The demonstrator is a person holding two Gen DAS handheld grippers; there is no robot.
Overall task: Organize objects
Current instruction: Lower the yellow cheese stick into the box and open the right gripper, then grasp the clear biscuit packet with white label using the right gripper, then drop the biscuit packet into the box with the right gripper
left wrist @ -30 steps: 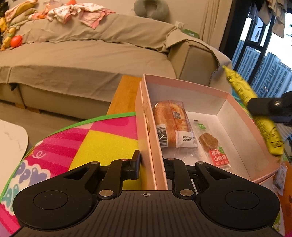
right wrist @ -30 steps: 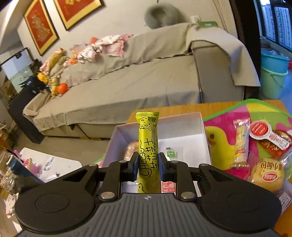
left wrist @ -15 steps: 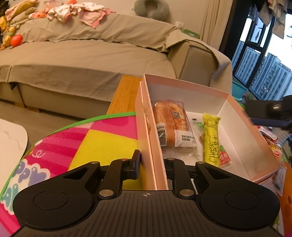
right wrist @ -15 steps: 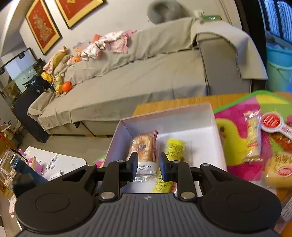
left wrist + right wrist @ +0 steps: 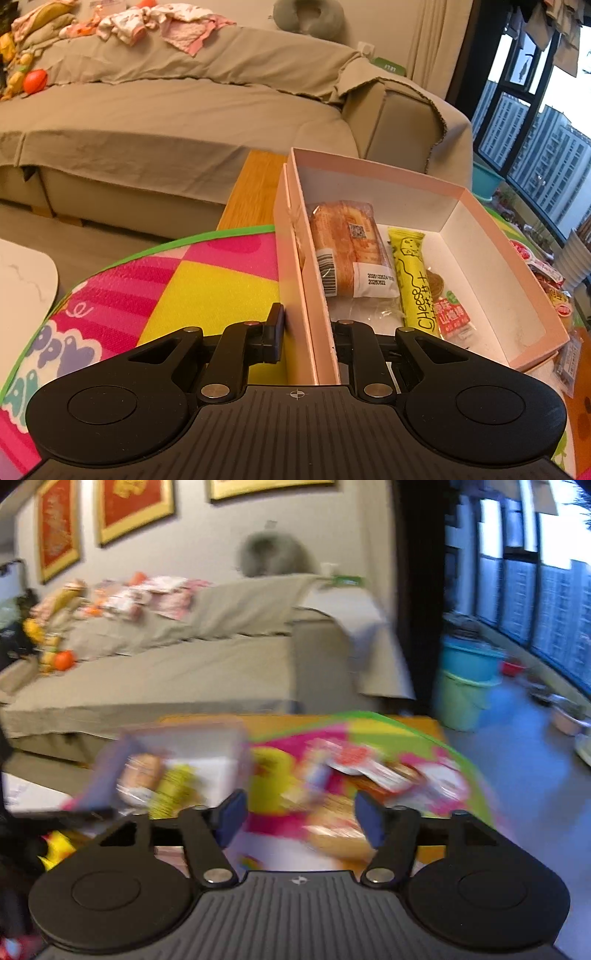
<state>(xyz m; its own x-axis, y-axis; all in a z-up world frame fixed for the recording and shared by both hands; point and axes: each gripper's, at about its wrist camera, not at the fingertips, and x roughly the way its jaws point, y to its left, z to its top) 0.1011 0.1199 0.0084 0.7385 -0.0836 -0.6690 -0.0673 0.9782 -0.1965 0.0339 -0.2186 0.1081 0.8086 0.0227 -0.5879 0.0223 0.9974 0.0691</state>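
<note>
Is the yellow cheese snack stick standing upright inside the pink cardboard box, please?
No, the yellow cheese snack stick lies flat in the pink cardboard box.

Right wrist view motion-blurred: loose snack packets (image 5: 369, 768) on the colourful play mat (image 5: 458, 753) unreadable; pink cardboard box (image 5: 236, 746) smeared.

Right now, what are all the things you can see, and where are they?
Box: one, pink, on the mat.
Bread packet: one, orange-brown, inside box, left.
Cheese stick: one, yellow, inside box, beside bread.
Red-label snack: one, inside box, partly under the cheese stick.
Loose snacks: several, blurred, on mat right of box.
Mat: one, pink and yellow.
Sofa: one, beige, behind the box.
Buckets: two, blue and green, by window.
Left gripper: fingers shut on box wall.
Right gripper: fingers opening, nothing between them.
</note>
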